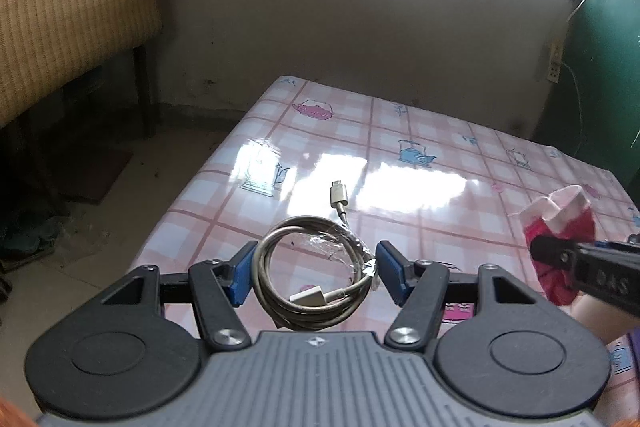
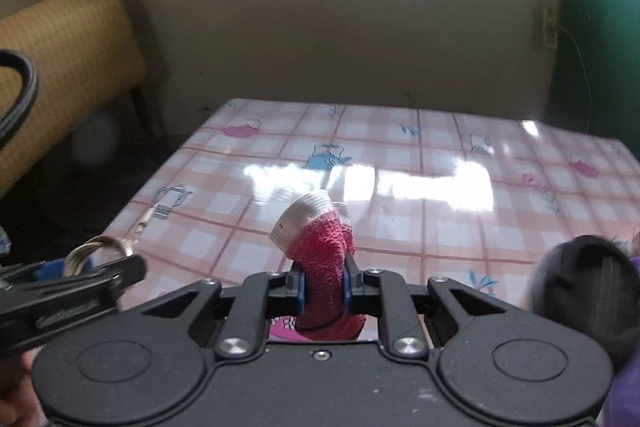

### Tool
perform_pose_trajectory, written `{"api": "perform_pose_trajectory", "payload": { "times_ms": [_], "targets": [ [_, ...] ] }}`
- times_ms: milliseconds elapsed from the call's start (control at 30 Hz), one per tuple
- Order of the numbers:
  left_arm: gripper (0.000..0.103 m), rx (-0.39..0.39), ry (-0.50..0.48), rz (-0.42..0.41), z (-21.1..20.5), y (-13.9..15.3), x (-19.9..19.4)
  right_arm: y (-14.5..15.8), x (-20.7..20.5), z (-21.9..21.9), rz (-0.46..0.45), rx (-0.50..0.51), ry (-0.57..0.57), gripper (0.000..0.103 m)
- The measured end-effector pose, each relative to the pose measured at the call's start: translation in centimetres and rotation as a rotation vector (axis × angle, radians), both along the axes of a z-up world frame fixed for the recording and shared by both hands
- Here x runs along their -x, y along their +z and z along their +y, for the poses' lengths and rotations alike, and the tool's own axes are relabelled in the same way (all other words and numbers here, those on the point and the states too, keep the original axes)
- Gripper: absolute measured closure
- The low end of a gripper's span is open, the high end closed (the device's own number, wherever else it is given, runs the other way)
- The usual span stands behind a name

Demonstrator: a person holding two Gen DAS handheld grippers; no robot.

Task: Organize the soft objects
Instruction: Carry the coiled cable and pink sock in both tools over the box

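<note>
Checked tablecloth (image 2: 440,227) below: right gripper (image 2: 324,287) is clamped across a red sock (image 2: 320,251), cuff pointing ahead; left gripper (image 1: 316,273) squeezes a coiled cable (image 1: 312,287) at both sides, plug forward.

Ahead of you the table (image 2: 440,195) is bare across its middle and far half; both grippers have open passage forward over the checked cloth. Near edge is crowded: the coiled cable (image 1: 316,283) fills the gap between the left gripper's (image 1: 316,273) jaws, its plug end lying forward on the cloth. The right gripper (image 2: 324,285), pinching the red sock (image 2: 324,259), sits near on that side. A dark rounded object (image 2: 592,287) blocks your near right corner. The wicker bench (image 1: 68,11) stands beyond the left edge, apart from the table.
</note>
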State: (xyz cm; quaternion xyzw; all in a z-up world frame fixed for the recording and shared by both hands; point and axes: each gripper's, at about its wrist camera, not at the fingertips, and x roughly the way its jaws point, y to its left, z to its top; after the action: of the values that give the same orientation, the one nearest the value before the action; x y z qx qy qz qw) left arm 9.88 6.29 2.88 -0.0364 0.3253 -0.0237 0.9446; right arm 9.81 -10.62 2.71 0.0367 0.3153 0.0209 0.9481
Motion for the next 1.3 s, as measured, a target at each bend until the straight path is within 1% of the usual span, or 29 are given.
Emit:
{"api": "perform_pose_trajectory", "payload": {
  "times_ms": [133,200,367,567,800,1000,1300],
  "targets": [
    [0.039,-0.017,0.015,0.001,-1.5,1.3,1.0,1.5,2.4,-0.2,0.001,0.036,0.016,0.083],
    [0.039,-0.042,0.017,-0.003,-2.4,1.7,1.5,1.9,3.2,-0.7,0.003,0.030,0.021,0.083],
    [0.039,-0.075,0.021,0.001,-3.9,2.5,2.9,3.2,5.3,-1.6,-0.016,0.041,0.020,0.083],
    [0.039,-0.096,0.019,0.000,-5.2,3.3,4.2,4.5,7.5,-2.8,-0.031,0.028,0.025,0.083],
    [0.039,-0.094,0.009,-0.005,-6.7,4.0,4.8,5.6,9.3,-3.9,-0.040,0.036,0.038,0.083],
    [0.039,-0.086,-0.008,-0.004,-7.7,4.2,5.6,5.9,10.3,-4.6,-0.041,0.034,0.035,0.083],
    [0.039,-0.084,-0.026,-0.002,-8.8,4.5,6.1,6.2,10.8,-5.6,-0.048,0.022,0.021,0.083]
  ]
}}
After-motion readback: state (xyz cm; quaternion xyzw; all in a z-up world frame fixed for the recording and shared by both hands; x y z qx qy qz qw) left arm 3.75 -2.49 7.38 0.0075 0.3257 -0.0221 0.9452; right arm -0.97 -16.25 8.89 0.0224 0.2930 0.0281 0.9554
